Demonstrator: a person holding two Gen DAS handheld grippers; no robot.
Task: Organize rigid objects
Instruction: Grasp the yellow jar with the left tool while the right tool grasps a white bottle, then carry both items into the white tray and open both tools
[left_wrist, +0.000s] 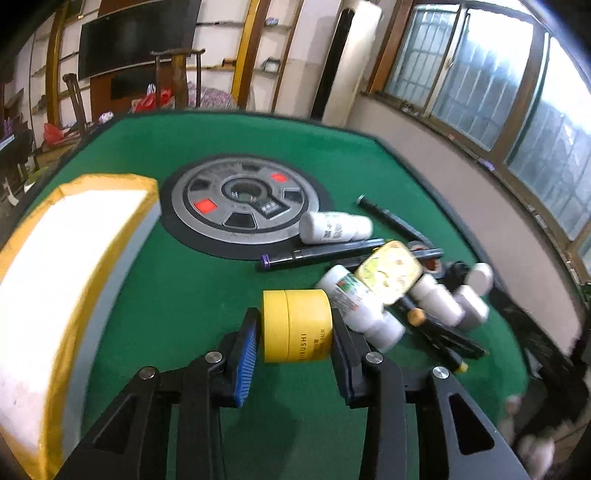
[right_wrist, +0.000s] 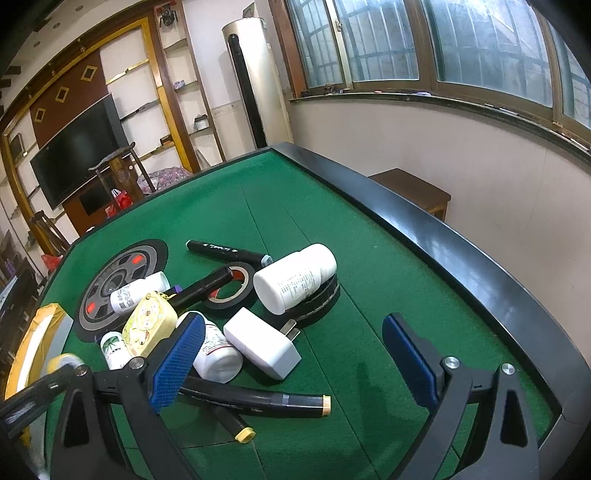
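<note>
A yellow round balm jar (left_wrist: 297, 325) lies on its side between the blue pads of my left gripper (left_wrist: 295, 343), which is shut on it just above the green felt. To its right is a pile: white bottles (left_wrist: 334, 227), black markers (left_wrist: 325, 254), a cream patterned tin (left_wrist: 391, 269). In the right wrist view my right gripper (right_wrist: 295, 360) stands open over the same pile, with a white plug adapter (right_wrist: 262, 343) and a white bottle (right_wrist: 218, 354) between its fingers, untouched. A large white bottle (right_wrist: 295, 277) rests on black tape rolls (right_wrist: 231, 286).
A yellow-edged white box (left_wrist: 110, 181) stands at the left of the table. A round grey control disc (left_wrist: 245, 201) sits in the felt's middle. The table's raised black rim (right_wrist: 443, 236) runs along the right. More markers (right_wrist: 258, 400) lie near my right gripper.
</note>
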